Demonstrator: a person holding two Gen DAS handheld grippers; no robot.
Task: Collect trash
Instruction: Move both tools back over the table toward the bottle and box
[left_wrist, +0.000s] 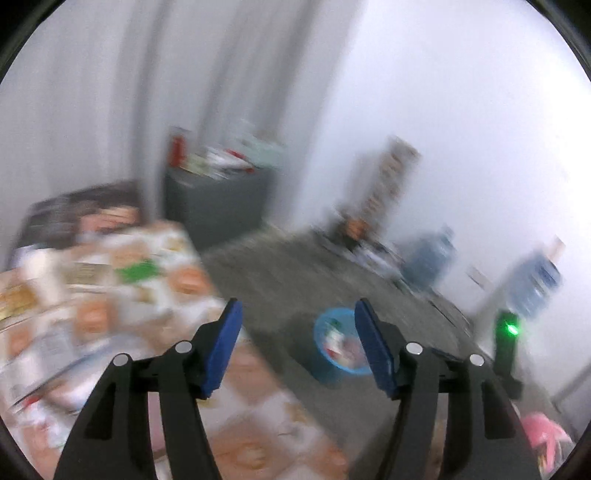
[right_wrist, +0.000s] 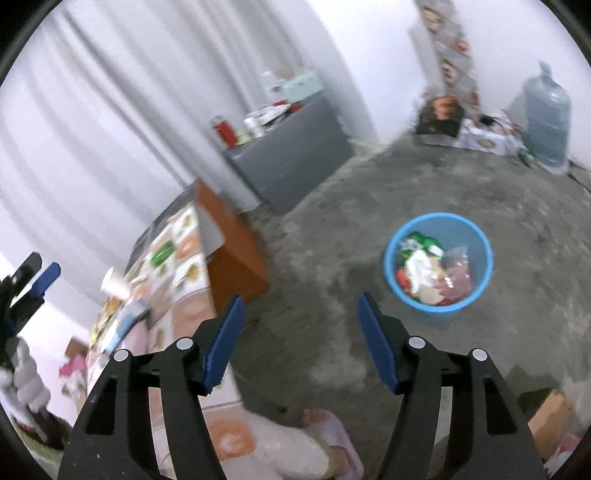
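- Two tongs are mine, one in each hand, and both are empty right now.
- Left view: my left tongs (left_wrist: 297, 345) have their blue pads apart, with nothing between them. This picture is very blurry.
- Left view: the blue bin (left_wrist: 334, 350) sits on the grey floor (left_wrist: 280, 280), at about 5 o'clock from the middle. It peeks out just past my right-side pad. I can see bits of white and red trash in it, but not clearly.
- Left view: the table (left_wrist: 122, 295) with its picture cloth is at 8 o'clock. A green thing (left_wrist: 138, 271) lies on it. It may be trash, but I cannot tell.
- Right view: my right tongs (right_wrist: 301, 341) are open too, and hold nothing.
- Right view: the bin (right_wrist: 437, 264) is at 4 o'clock, well apart from the table. It looks about half full of trash (right_wrist: 424, 269): green, white and red wrappers, all crumpled.
- Right view: a white cup (right_wrist: 115, 286) lies tipped on the table at 9 o'clock, near a green wrapper (right_wrist: 162, 254).
- What could go wrong: the cup is light and round, so I think it could roll off if I bump it.
- A thin wrapper may slip from my pads if I pinch only its edge.
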